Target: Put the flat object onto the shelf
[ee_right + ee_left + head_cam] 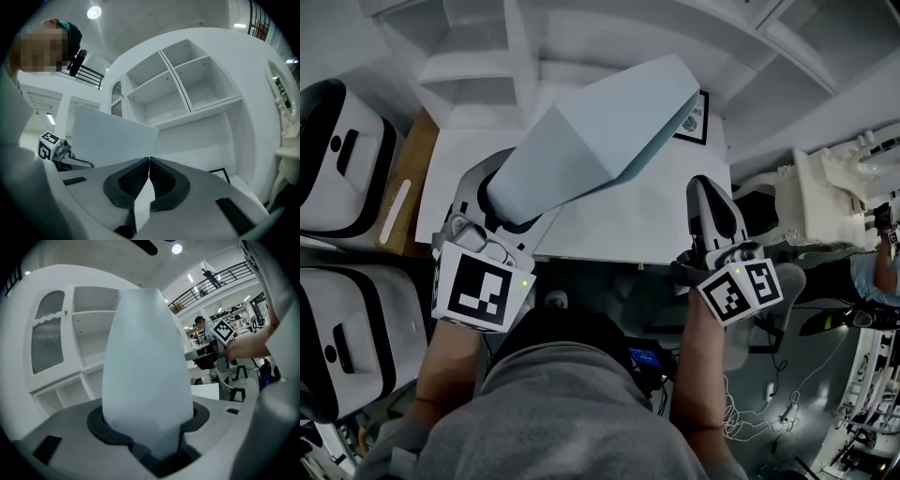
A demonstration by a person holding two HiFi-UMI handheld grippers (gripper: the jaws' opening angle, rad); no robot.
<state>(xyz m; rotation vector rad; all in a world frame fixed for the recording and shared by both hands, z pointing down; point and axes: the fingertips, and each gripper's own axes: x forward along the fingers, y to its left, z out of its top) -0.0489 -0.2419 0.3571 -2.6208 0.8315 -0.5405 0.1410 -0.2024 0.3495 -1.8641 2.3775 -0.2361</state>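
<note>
Head view, for writing: only a small black-framed card (698, 116) at the back of the white counter (628, 230), partly covered from this angle by the flat object (600, 141), with print too small to read. Also black-and-white square markers (478, 292) on each gripper's cube, with no letters. No brand or label to be made out on the flat object itself, a plain pale blue-grey sheet. Clamped by its near end in the left gripper (508, 208), with jaws partly spread and pressed against both faces. Lies with its long axis from lower left to upper right, far end pointing toward the white shelf unit (478, 66) and hanging over the counter. Left gripper view: seen end-on, rising straight out from between the pads (187, 420), with open shelf compartments behind at the left. Right gripper (710, 187) alongside, apart from the flat object, jaws closed tip to tip on nothing. Right gripper view: flat object (110, 138) at the left, standing on edge, open shelves ahead.
</note>
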